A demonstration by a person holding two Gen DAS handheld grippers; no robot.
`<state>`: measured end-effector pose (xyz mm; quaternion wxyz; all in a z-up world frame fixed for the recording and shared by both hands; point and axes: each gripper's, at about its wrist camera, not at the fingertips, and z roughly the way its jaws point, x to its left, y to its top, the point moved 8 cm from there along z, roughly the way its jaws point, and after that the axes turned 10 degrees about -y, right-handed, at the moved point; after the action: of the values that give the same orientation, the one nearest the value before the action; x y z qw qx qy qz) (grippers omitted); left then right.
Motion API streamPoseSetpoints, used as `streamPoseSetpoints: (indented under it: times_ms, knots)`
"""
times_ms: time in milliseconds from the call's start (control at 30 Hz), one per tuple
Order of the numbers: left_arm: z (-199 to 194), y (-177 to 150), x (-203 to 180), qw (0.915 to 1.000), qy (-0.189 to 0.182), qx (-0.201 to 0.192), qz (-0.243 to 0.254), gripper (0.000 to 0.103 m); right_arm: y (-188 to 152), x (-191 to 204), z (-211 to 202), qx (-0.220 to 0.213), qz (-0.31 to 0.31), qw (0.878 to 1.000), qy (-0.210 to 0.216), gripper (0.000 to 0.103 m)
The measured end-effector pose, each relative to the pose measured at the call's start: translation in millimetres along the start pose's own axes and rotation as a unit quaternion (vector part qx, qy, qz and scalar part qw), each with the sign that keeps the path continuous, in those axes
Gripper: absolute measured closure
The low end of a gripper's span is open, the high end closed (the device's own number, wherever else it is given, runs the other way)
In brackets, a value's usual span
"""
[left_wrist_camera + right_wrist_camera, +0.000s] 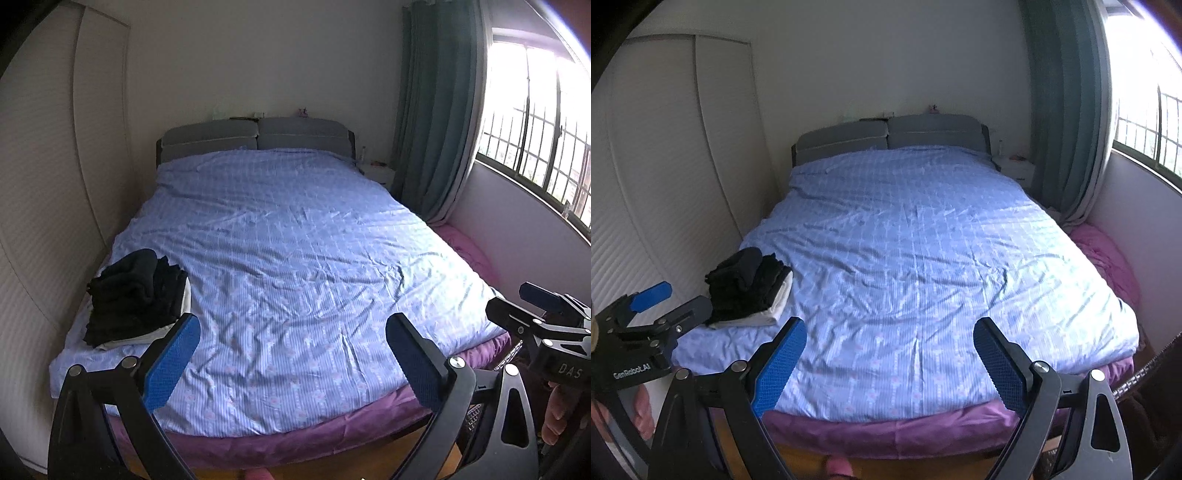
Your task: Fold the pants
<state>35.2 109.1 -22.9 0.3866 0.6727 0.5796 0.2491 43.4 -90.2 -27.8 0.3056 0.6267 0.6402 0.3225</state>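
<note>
Left wrist view: left gripper (293, 363) held above the foot edge of the bed (280, 441), blue pads (173, 365) spread wide apart with nothing between them. Blue checked cover (295, 251) lying wrinkled over the whole mattress, purple sheet (266, 448) showing beneath it along the foot edge. Stack of folded dark pants (136, 295) resting near the near-left corner of the bed, on top of a white folded garment (155, 334). Right gripper (532, 314) visible past the near-right corner, off the bed; spread of its fingers not clear from here. Grey headboard (255, 138), teal curtain (436, 122) and barred window (535, 129) beyond. Right wrist view: right gripper (890, 363) likewise over the foot edge, pads parted wide, holding nothing. Same pants stack (746, 288) by the left edge near the foot. Left gripper (670, 301) at the far left, off the near-left corner, fingers apart.
</note>
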Motion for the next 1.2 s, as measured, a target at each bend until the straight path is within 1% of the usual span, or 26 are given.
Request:
streamPoseSetpoints:
  times_ms: [200, 567, 933, 1200]
  knots:
    - [-9.6, 0.9, -6.7, 0.9999, -0.004, -0.008, 0.006, 0.001, -2.6, -3.1, -9.5, -0.004, 0.009, 1.0, -0.001, 0.011]
    - [-17.4, 3.4, -12.3, 0.9998, -0.002, -0.019, -0.006, 0.001, 2.2, -5.0, -23.6, -0.021, -0.002, 1.0, 0.0, 0.011]
    - [-18.6, 8.2, -22.0, 0.9997, -0.006, -0.02, -0.012, 0.0, 1.4, -8.6, -26.7, -0.024, 0.0, 1.0, 0.001, 0.011]
    - [-9.8, 8.6, -30.6, 0.9999, -0.008, -0.007, -0.011, 0.0, 4.2, -13.3, -25.1, -0.023, 0.004, 1.0, -0.003, 0.011]
